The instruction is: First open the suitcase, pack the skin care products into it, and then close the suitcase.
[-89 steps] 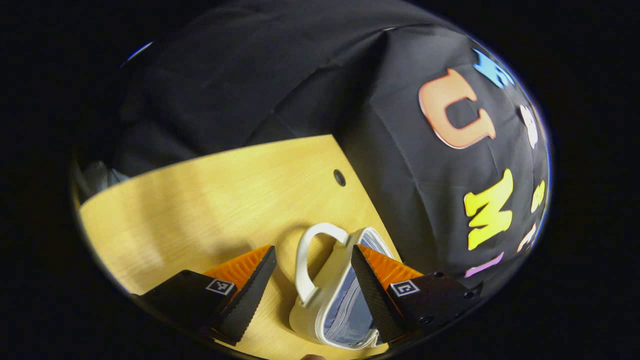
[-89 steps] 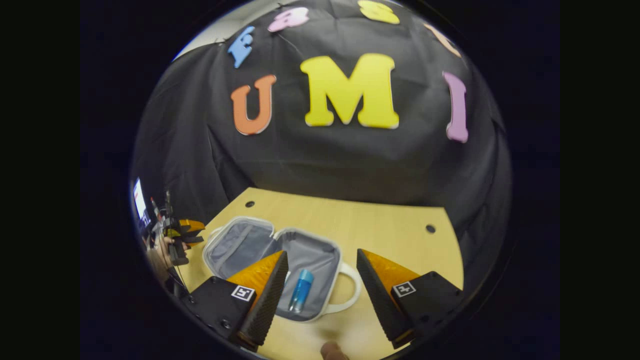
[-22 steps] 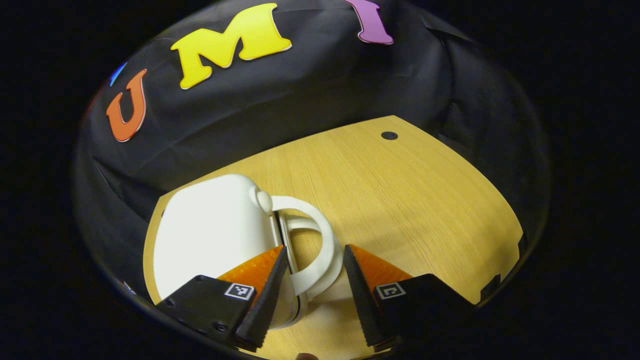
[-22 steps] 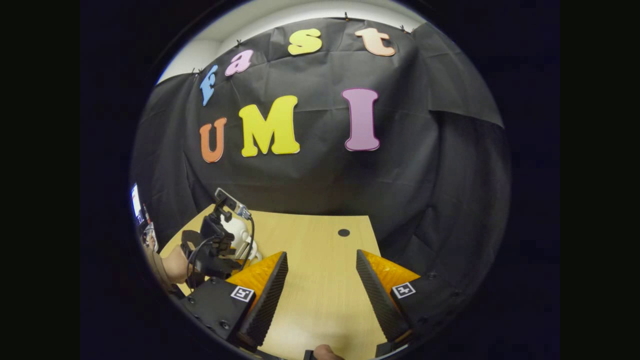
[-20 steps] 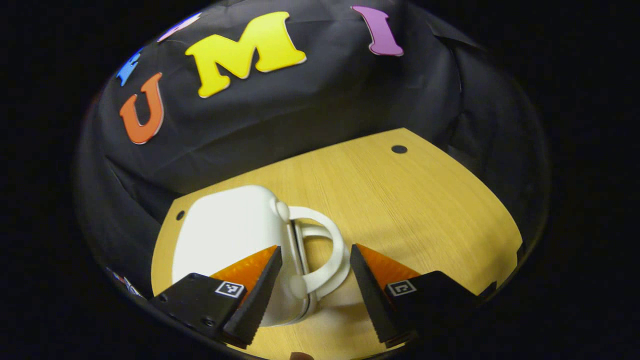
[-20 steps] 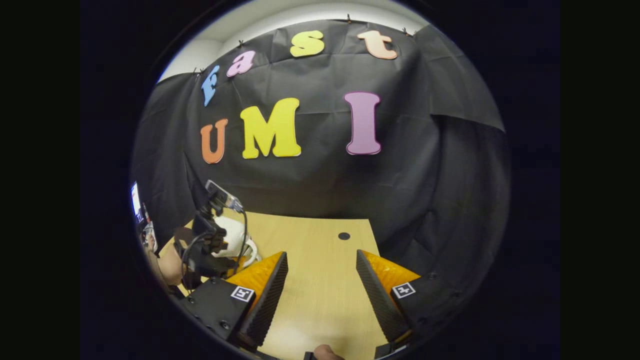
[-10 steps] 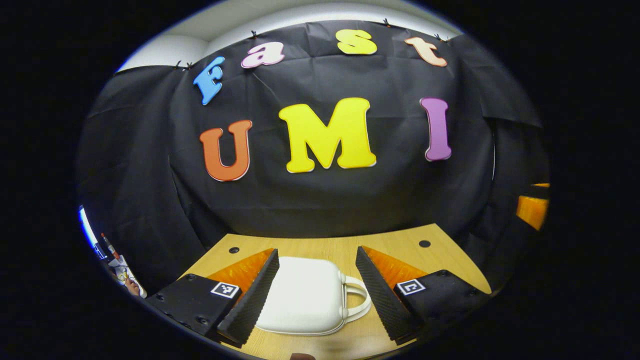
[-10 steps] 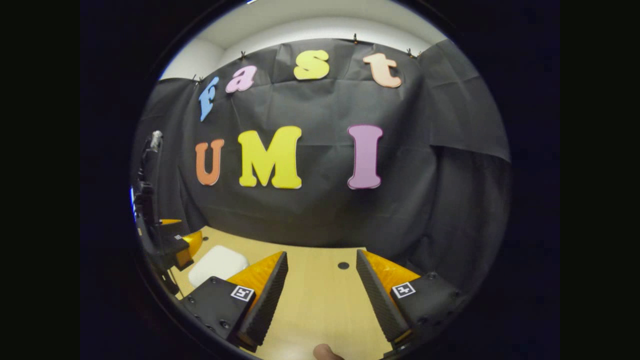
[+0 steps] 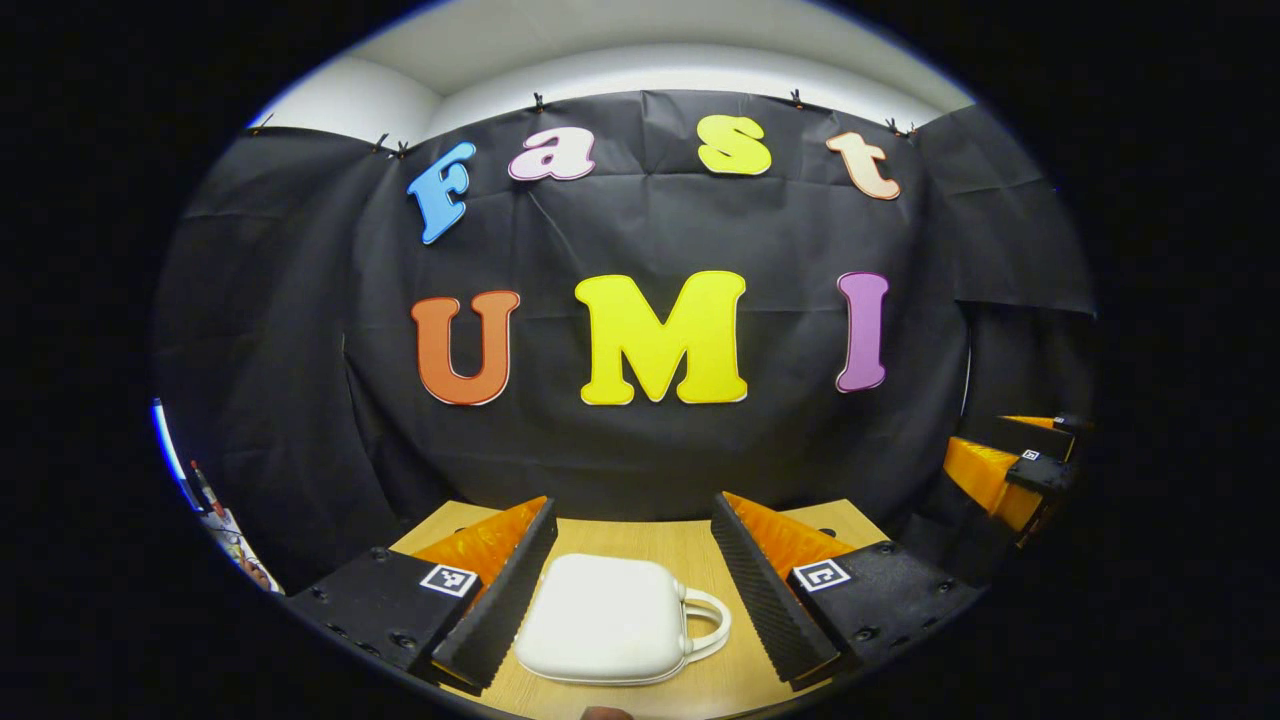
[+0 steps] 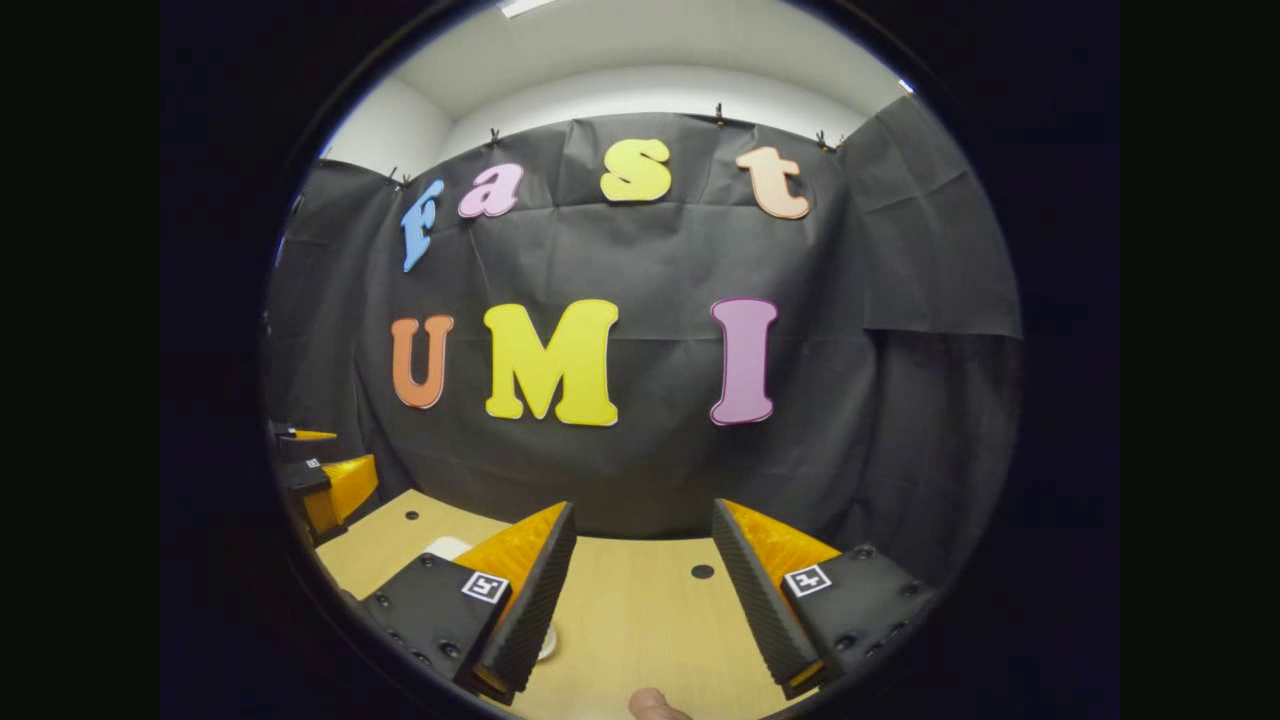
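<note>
Left gripper view takes in, at its left, the left gripper [image 9: 632, 585], released, its two fingers spread wide and holding nothing. Between those fingers, though farther off and untouched, the white suitcase [image 9: 608, 633] lies flat and closed on the wooden table [image 9: 740, 680], its handle [image 9: 707, 624] pointing to the right. At the far right edge of this view the right gripper [image 9: 1010, 465] hangs above the table, well apart from the case. In the right gripper view, the left gripper sits at the left edge, then a sliver of the suitcase peeks out just beside the right gripper's own left finger; that gripper is also released, jaws apart over bare table with nothing between them. No skin care product lies loose on the table, so I judge the packing and closing done and the task at its end. All that seems left is to keep both grippers clear of the case.
</note>
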`<action>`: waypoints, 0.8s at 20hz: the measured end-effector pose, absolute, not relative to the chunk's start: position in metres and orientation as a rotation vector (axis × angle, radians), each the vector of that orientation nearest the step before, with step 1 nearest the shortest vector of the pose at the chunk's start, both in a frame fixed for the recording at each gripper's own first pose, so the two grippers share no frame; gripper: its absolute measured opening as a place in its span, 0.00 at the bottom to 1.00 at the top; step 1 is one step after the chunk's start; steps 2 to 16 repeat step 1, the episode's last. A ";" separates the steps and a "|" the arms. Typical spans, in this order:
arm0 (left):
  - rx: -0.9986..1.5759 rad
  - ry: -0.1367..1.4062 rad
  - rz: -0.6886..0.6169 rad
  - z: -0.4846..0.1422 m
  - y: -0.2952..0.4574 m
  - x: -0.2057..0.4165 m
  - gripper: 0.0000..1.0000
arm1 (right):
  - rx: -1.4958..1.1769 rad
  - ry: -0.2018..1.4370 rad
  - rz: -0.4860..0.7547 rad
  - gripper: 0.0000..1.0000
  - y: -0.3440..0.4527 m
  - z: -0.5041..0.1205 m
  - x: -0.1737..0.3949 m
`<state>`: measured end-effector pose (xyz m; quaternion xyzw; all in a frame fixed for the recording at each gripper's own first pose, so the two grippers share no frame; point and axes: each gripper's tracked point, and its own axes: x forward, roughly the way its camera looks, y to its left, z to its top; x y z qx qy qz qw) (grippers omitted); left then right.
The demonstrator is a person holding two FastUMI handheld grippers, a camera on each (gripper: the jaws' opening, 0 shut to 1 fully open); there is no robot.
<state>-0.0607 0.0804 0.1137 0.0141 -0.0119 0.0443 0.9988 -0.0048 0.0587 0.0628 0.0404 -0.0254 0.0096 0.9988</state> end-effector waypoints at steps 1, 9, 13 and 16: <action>0.026 -0.024 0.085 0.113 0.081 -0.061 0.99 | 0.076 -0.053 0.019 0.81 0.061 0.061 -0.006; 0.026 -0.024 0.085 0.113 0.081 -0.061 0.99 | 0.076 -0.053 0.019 0.81 0.061 0.061 -0.006; 0.026 -0.024 0.085 0.113 0.081 -0.061 0.99 | 0.076 -0.053 0.019 0.81 0.061 0.061 -0.006; 0.026 -0.024 0.085 0.113 0.081 -0.061 0.99 | 0.076 -0.053 0.019 0.81 0.061 0.061 -0.006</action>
